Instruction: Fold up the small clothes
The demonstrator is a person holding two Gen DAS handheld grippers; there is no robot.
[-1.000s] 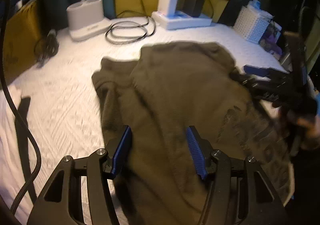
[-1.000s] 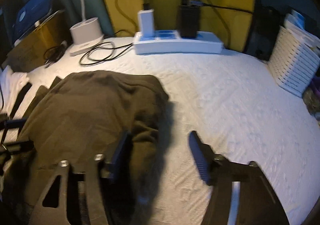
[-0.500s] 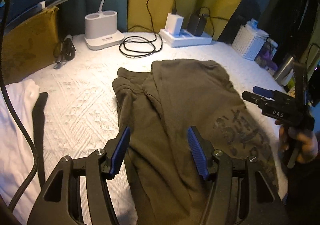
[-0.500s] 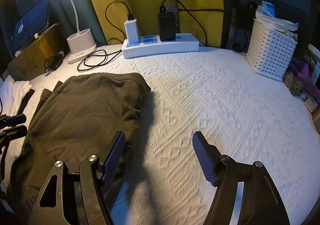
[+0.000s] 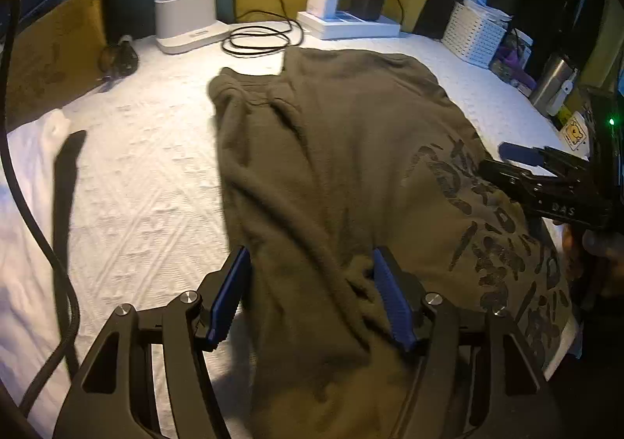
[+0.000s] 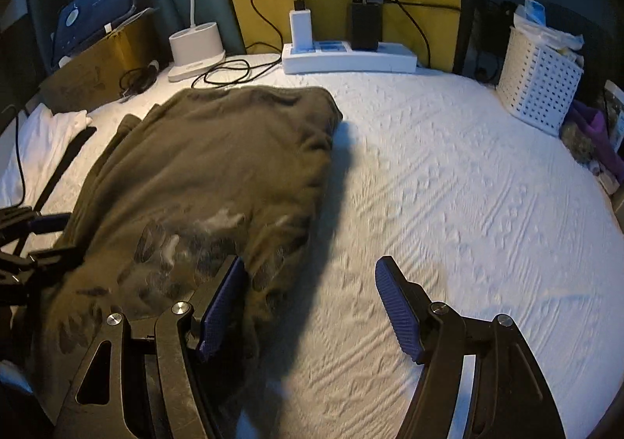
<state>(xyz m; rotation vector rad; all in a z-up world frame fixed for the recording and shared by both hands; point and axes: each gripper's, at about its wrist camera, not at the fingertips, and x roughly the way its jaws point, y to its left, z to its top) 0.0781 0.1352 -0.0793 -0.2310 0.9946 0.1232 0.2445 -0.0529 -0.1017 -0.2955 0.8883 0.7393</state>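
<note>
An olive-green garment (image 5: 343,150) with a dark print lies spread on the white textured bedspread (image 5: 148,181). My left gripper (image 5: 312,298) hovers over its near part. The jaws are opening, with cloth lying between the blue pads (image 5: 230,294) but not pinched. My right gripper (image 6: 312,302) stands open at the garment's (image 6: 218,166) right edge. Its left pad is over the printed cloth and its right pad over bare bedspread (image 6: 448,185). Each gripper shows in the other's view: the right gripper (image 5: 546,181) and the left gripper (image 6: 35,240).
At the back stand a white lamp base (image 5: 185,18), a power strip (image 6: 347,57) with chargers and a coiled black cable (image 5: 257,41). A white perforated basket (image 6: 540,88) and a metal bottle (image 5: 552,82) are at the right. A cardboard box (image 5: 54,49) and a white cloth (image 6: 43,142) are at the left.
Both views have shifted across the bed. The garment, blurred a second ago, now lies flat with its print showing. The left jaws stand a little wider.
</note>
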